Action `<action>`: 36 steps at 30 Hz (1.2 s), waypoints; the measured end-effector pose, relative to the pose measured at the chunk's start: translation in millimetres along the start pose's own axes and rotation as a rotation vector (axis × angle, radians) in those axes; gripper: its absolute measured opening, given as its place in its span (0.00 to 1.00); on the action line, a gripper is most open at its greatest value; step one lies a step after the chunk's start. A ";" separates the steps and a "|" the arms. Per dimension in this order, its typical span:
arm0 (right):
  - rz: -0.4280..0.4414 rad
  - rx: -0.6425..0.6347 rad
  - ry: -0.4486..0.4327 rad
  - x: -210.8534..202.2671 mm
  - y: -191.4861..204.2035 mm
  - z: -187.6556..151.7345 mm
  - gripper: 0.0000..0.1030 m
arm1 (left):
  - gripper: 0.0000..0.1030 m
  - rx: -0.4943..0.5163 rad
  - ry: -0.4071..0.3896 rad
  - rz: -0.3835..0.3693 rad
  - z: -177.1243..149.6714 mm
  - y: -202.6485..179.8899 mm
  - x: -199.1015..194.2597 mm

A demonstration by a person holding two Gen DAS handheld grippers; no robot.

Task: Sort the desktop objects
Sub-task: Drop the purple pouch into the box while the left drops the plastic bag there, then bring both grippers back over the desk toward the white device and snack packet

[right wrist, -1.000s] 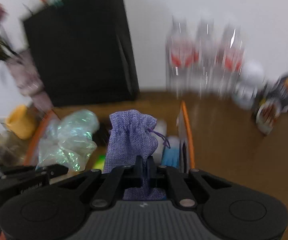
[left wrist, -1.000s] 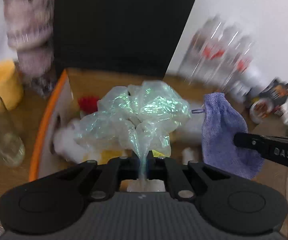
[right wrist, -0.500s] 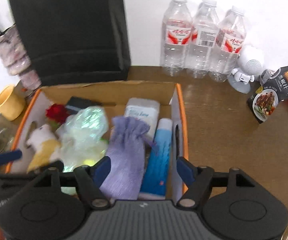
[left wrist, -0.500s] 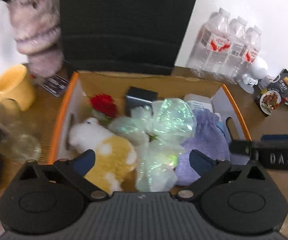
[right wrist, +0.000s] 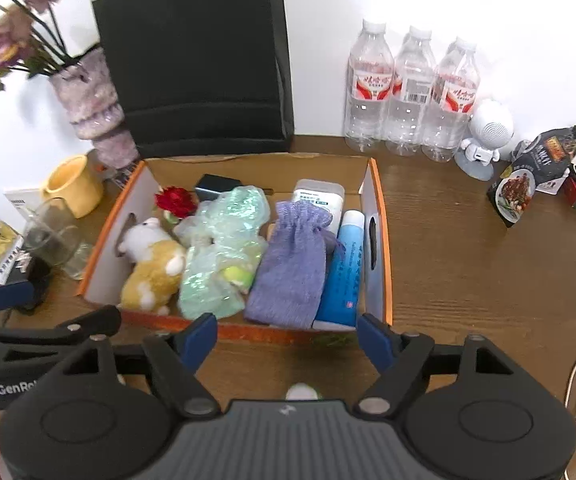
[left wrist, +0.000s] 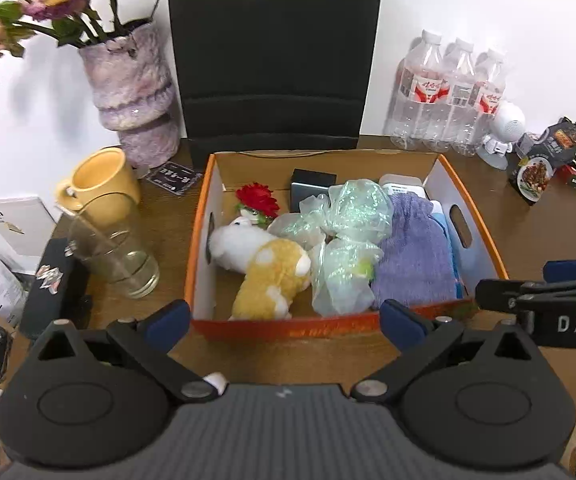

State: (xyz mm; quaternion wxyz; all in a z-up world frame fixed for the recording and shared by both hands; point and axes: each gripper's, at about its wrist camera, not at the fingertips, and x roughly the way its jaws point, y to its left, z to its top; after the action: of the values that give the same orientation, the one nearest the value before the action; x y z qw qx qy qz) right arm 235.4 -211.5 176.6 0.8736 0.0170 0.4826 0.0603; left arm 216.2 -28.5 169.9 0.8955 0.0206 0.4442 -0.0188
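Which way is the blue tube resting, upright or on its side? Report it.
On its side. The blue tube lies flat in the cardboard box, lengthwise between the purple pouch and the box's right wall.

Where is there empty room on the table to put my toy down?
The widest bare stretch of table lies right of the box, in front of the water bottles and the sauce pouch. A narrow strip runs along the box's near edge. Inside the box it is packed, and the left side by the glass and mug is crowded.
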 end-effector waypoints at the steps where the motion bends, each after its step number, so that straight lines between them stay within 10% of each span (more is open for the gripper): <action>1: 0.002 -0.001 -0.007 -6.9 1.3 -2.8 0.75 | 1.00 0.002 -0.004 0.001 -2.8 -0.4 -7.0; 11: 0.034 -0.010 -0.092 -68.4 11.2 -48.3 0.76 | 1.00 -0.018 -0.068 0.000 -44.6 -3.8 -65.9; 19: 0.074 -0.021 -0.285 -105.8 11.7 -137.9 0.80 | 1.00 0.031 -0.319 0.043 -133.1 -14.9 -113.1; 28: -0.017 -0.028 -0.393 -30.7 2.0 -268.0 0.89 | 1.00 0.059 -0.382 -0.045 -260.5 -1.6 -57.8; 36: -0.014 0.032 -0.371 14.1 -5.8 -285.2 0.89 | 1.00 0.028 -0.262 -0.049 -279.4 -0.9 -5.1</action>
State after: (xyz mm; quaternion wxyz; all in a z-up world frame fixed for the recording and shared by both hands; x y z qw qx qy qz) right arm 2.3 -223.8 11.9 0.9476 0.0383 0.3143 0.0422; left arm -9.0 -14.3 5.0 0.9448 0.0198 0.3233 -0.0494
